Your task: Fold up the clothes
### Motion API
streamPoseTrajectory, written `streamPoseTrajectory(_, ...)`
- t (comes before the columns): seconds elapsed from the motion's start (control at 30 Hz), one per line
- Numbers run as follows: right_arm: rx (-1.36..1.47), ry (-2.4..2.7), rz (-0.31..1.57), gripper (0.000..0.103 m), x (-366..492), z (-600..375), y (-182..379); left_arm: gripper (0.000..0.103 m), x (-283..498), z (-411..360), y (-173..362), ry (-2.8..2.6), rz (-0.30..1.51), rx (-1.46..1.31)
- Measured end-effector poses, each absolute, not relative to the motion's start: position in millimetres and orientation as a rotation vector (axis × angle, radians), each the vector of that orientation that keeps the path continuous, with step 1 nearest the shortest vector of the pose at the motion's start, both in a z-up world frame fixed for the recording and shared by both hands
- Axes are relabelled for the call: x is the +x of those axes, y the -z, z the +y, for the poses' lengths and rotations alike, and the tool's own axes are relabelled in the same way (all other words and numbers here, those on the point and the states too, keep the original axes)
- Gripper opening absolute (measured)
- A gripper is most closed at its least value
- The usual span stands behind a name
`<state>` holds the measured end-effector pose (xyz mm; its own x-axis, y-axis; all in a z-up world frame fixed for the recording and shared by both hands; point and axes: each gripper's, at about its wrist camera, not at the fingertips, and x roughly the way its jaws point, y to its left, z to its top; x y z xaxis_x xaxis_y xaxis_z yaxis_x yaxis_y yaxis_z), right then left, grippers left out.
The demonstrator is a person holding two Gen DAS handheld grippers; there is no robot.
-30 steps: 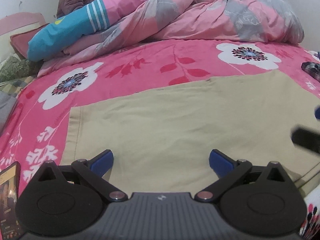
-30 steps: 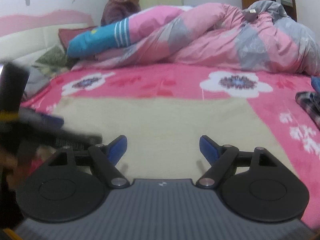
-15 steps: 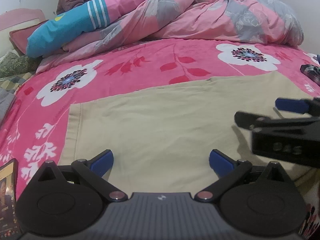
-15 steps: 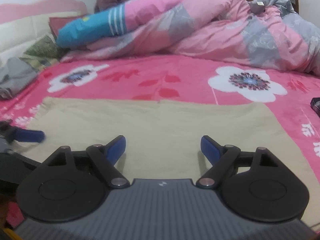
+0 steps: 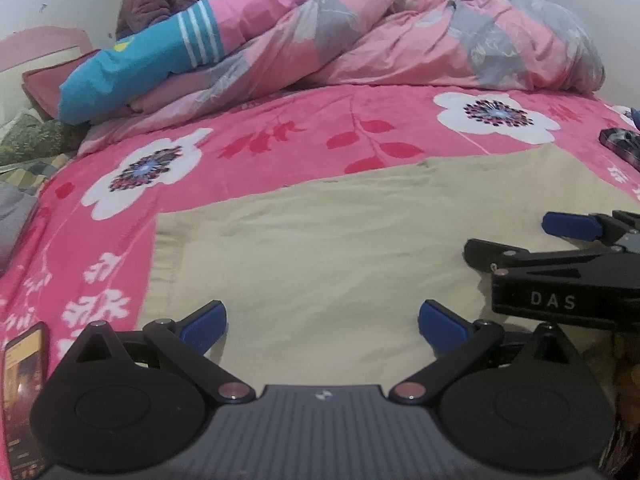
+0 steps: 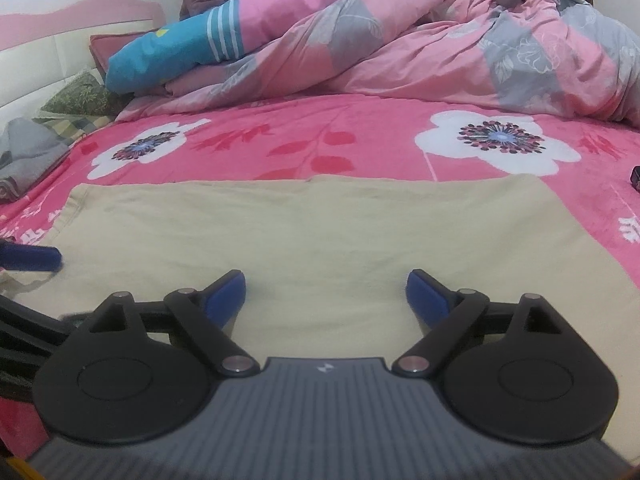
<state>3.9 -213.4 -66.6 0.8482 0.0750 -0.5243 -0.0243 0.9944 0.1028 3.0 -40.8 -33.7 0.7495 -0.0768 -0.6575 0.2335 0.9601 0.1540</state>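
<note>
Your left gripper (image 5: 322, 322) and right gripper (image 6: 326, 290) both hover low over the beige garment (image 6: 312, 232), jaws spread wide and pinching nothing. The garment lies flat on the pink floral bedspread (image 5: 304, 140), with the rumpled duvet (image 6: 420, 48) heaped behind it.

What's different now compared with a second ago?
The right gripper has swung in beside the left gripper, over the beige cloth; a second ago only its tip showed. Both stay open, gripping nothing. The cloth still lies flat on the pink blanket.
</note>
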Motion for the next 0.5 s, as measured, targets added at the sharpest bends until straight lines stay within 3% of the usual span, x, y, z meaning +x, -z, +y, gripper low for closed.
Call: streamPoseTrajectory(0.5, 0.066, -0.041, 0.534, 0.089, -0.3, -207.5, 70.1, 0.103, -11.0, -12.5, 45.7, 0.175, 0.64, 0.127)
